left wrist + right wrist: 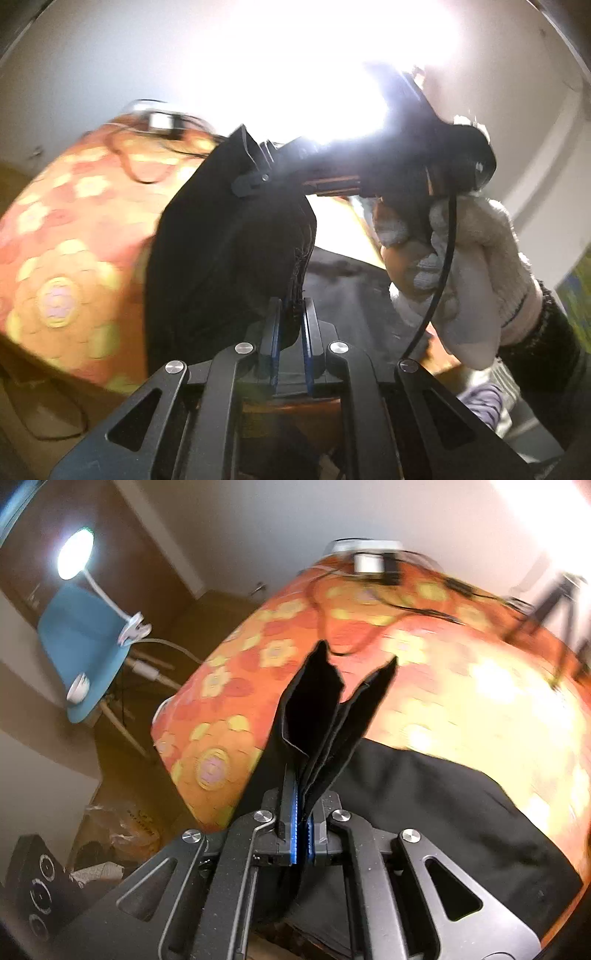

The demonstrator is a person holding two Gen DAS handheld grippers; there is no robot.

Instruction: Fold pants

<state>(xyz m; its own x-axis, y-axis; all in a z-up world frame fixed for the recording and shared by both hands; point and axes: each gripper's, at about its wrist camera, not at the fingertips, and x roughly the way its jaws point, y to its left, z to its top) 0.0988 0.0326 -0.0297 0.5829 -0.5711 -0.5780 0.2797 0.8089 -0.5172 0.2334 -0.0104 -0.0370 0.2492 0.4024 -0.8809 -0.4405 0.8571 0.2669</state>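
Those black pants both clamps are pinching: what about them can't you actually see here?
- Full shape of the pants: right wrist view, cut off by the picture's edge and hidden behind the right gripper.
- Fold between the two grips: left wrist view, bunched cloth above the left gripper covers it.
- Tablecloth pattern: blurred.
- Upper room: washed out by glare.

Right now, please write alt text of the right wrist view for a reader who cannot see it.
The right gripper is shut on a folded edge of black pants, which stands up between its fingers. The rest of the pants lies on a table with an orange flowered cloth; a blue chair and a lit lamp are at left.
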